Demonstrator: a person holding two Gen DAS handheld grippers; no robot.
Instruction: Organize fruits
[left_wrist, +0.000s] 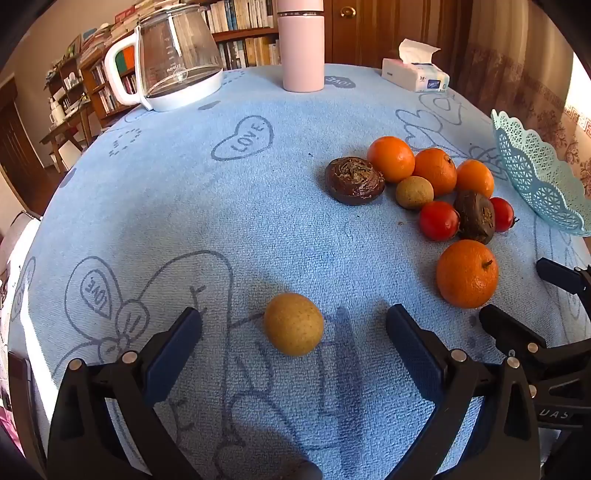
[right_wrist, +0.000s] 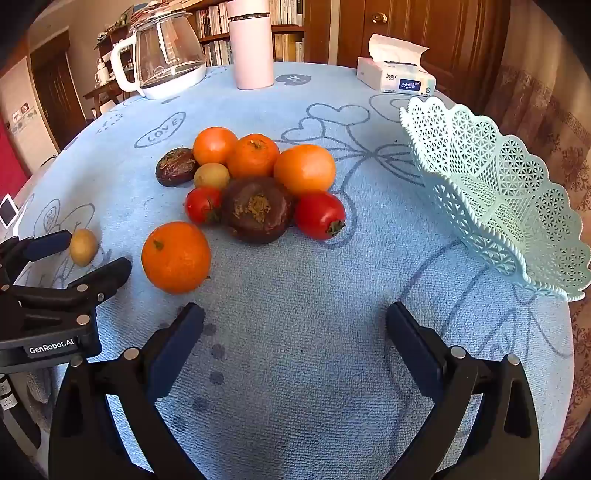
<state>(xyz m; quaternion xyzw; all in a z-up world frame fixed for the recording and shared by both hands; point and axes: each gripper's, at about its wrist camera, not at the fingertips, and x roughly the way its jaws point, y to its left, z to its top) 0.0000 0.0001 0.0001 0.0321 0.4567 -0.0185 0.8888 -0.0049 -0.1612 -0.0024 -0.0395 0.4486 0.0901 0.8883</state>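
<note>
Blue "LOVE" cloth (right_wrist: 295, 332) carries four oranges (right_wrist: 176, 257), two tomatoes (right_wrist: 319, 215); "GenRobot.AI" left gripper (left_wrist: 294, 334) and right gripper (right_wrist: 295, 325) both gape empty.

Bench cloth (right_wrist: 295, 332): looped terry, matt blue. Basket (right_wrist: 498, 192): perforated plastic, pale. Kettle (left_wrist: 177, 55): clear glass, glossy white plastic base. Tomatoes (right_wrist: 319, 216): smooth, glossy. Oranges (right_wrist: 175, 256): pebbled. Passionfruit (right_wrist: 256, 214): wrinkled, dull.
</note>
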